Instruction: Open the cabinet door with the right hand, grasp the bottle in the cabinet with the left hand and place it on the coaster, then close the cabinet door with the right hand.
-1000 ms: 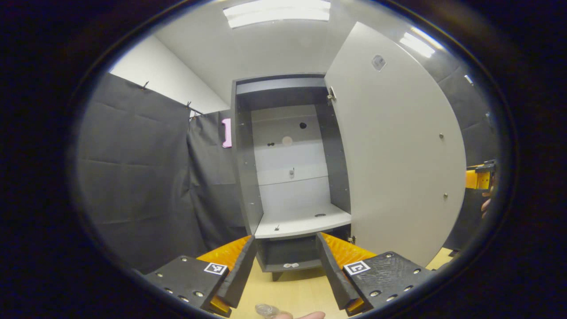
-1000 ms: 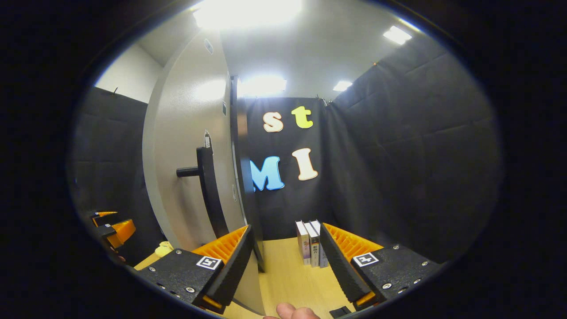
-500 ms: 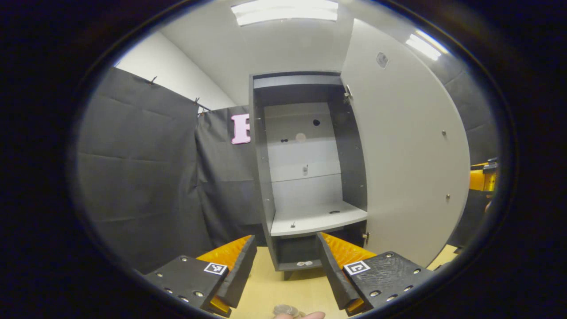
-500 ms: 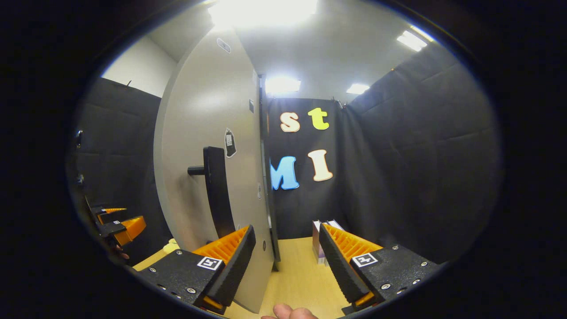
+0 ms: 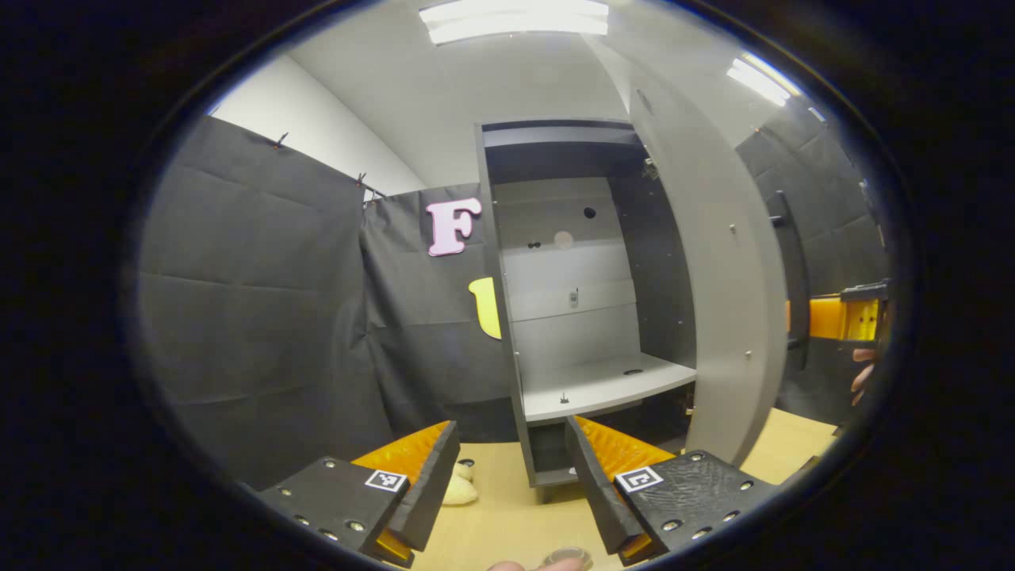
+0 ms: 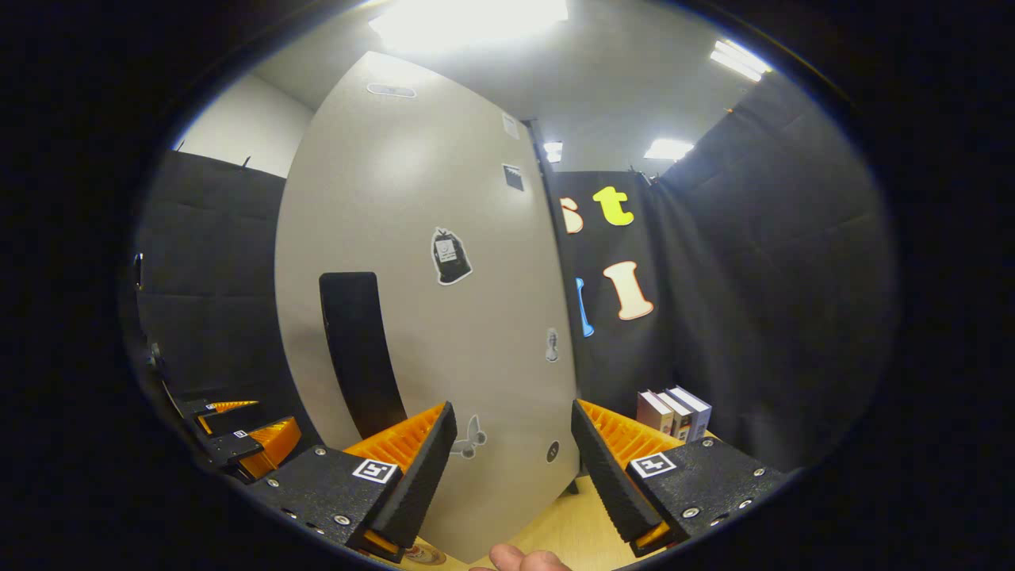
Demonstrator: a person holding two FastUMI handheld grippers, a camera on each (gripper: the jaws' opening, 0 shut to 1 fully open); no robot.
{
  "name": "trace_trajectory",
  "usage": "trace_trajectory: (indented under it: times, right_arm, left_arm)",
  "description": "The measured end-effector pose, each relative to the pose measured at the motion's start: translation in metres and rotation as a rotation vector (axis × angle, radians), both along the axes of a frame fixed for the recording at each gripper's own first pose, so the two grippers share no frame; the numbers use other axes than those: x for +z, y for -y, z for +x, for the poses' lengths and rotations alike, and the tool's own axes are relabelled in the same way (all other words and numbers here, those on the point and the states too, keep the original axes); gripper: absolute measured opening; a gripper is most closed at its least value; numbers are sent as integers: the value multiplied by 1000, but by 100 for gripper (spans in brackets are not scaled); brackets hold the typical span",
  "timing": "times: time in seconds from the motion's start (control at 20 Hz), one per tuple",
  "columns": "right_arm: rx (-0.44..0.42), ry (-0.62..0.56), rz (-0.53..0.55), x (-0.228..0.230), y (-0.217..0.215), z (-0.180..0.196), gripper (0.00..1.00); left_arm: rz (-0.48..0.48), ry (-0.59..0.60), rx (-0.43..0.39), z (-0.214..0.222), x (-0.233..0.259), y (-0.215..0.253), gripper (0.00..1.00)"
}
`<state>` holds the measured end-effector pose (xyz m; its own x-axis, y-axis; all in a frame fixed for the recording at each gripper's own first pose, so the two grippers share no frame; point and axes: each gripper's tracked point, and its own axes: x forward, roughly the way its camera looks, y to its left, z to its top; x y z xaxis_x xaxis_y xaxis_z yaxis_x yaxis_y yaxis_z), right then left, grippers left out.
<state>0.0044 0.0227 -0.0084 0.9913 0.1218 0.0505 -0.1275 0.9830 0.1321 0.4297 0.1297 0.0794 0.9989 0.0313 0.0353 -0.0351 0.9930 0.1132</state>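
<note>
The cabinet door (image 6: 428, 317) is pale grey with a black handle (image 6: 357, 349) and small dark stickers. The cabinet (image 5: 587, 301) has dark grey walls and light grey back panels and shelf. The table (image 5: 507, 515) is light wood; 3 white-spined books (image 6: 674, 408) stand there.

cabinet (image 5: 583, 317): tall, dark-sided, pale back, inner shelf bare where I can see | cabinet door (image 6: 428, 317): light grey, hinged on my right, part-way ajar, black vertical handle (image 6: 357, 349) on its outer face, stickers on it
</note>
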Motion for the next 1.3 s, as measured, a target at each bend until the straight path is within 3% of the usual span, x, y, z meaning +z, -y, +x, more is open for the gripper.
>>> trace_trajectory:
  times: [0.1, 0.25, 0.4, 0.6, 0.7, 0.9, 1.0, 1.1, 1.3]
  right_arm:
    - [40, 4, -6, -3, -22, 11, 91]
    - [24, 3, -5, -2, -28, 20, 92]
    - [-14, 23, -13, 1, -19, 26, 93]
    - [-46, 8, -24, -9, -5, 39, 93]
    - [-57, 2, -20, -12, 3, 46, 94]
    - [-85, -7, -20, -9, 21, 58, 94]
    - [-110, -5, -13, -5, 28, 61, 94]
    - [-115, 6, -10, -1, 27, 63, 94]
    - [-164, 4, -75, -5, 28, 59, 94]
  left_arm:
    - [-7, 10, -1, 3, 2, -2, 84]
    - [-31, 0, -26, 5, 1, 4, 76]
    - [-28, 2, -54, 6, 1, 9, 84]
    - [-15, 18, -83, 10, 3, 17, 84]
    - [-14, 34, -91, 14, 6, 23, 76]
    - [-17, 63, -116, 16, 13, 35, 76]
    - [-1, 88, -143, 20, 18, 40, 83]
    - [7, 100, -149, 22, 21, 41, 84]
    - [-46, 83, -142, 22, 18, 47, 80]
